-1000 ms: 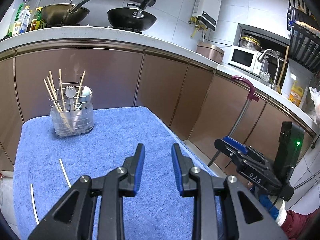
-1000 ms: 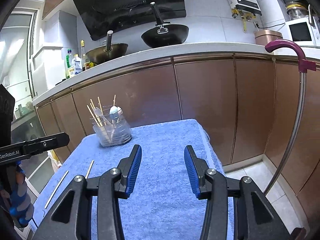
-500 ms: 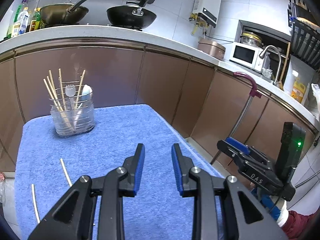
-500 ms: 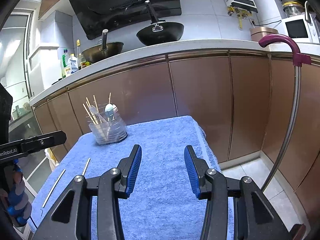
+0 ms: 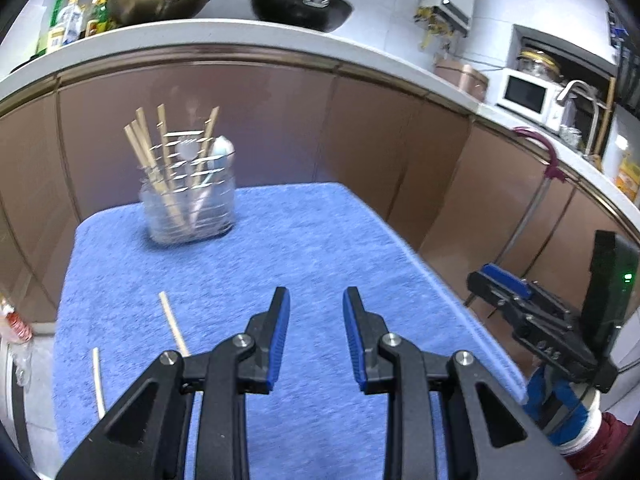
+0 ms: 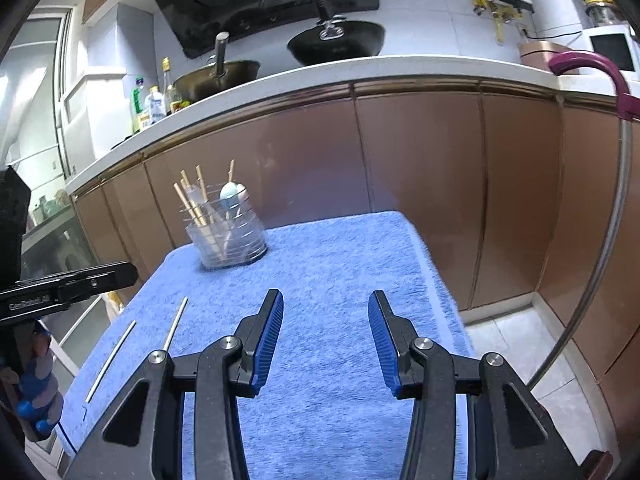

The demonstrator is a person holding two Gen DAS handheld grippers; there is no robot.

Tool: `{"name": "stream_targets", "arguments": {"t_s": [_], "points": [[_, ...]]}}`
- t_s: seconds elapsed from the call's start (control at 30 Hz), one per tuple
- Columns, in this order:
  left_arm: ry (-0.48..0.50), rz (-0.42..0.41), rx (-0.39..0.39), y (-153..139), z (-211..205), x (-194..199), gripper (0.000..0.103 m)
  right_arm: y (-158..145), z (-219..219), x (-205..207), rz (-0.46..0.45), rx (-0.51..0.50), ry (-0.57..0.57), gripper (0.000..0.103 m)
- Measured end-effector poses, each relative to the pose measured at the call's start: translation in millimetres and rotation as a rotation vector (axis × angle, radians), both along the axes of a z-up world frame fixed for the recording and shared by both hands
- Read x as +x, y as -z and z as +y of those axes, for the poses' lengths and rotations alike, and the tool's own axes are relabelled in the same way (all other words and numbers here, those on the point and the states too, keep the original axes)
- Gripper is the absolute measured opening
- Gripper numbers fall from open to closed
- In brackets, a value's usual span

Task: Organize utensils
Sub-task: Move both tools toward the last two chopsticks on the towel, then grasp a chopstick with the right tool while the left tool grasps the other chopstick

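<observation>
A clear utensil holder (image 5: 188,210) (image 6: 230,240) with chopsticks, a fork and spoons stands at the far left of the blue towel (image 5: 288,256) (image 6: 332,280). Two loose chopsticks lie on the towel's near left: one (image 5: 174,324) (image 6: 175,323) just left of my left gripper, the other (image 5: 98,382) (image 6: 111,360) nearer the edge. My left gripper (image 5: 315,300) hovers over the towel, open, nothing between its fingers. My right gripper (image 6: 326,304) is open and empty too, above the towel's near middle. Each gripper shows at the side of the other's view, the right one (image 5: 540,320), the left one (image 6: 68,284).
Brown cabinet fronts (image 6: 420,184) run behind the towel-covered table under a white counter with two woks (image 5: 302,2). A metal cane with a purple handle (image 6: 612,184) leans at the right. Floor drops off past the towel's right edge.
The left gripper has moved down and tilted toward the towel; the holder and loose chopsticks sit lower and further right in its view. The right gripper has hardly moved. Both stay open.
</observation>
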State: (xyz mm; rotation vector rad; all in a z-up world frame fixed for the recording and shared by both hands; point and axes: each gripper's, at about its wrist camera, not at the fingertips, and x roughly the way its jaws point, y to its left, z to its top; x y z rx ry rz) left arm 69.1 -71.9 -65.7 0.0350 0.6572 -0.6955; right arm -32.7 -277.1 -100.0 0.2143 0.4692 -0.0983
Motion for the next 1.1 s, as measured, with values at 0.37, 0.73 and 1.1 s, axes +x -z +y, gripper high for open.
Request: {"name": "stream_targets", "arguments": {"t_s": [0.37, 0.73, 1.1], "points": [[-0.149, 0.071, 0.041, 20.2, 57.7, 40.4, 0.026, 12.8, 35.9, 35.6, 0.081, 0.024, -0.142, 0.044], [-0.308, 0.331, 0.22, 65.2, 128.6, 102.5, 0.026, 35.1, 99.7, 115.0, 0.332, 0.086, -0.419, 0.044], [-0.335, 0.523, 0.271, 106.4, 141.7, 138.4, 0.026, 76.9, 184.4, 227.7, 0.57, 0.1, -0.604, 0.025]]}}
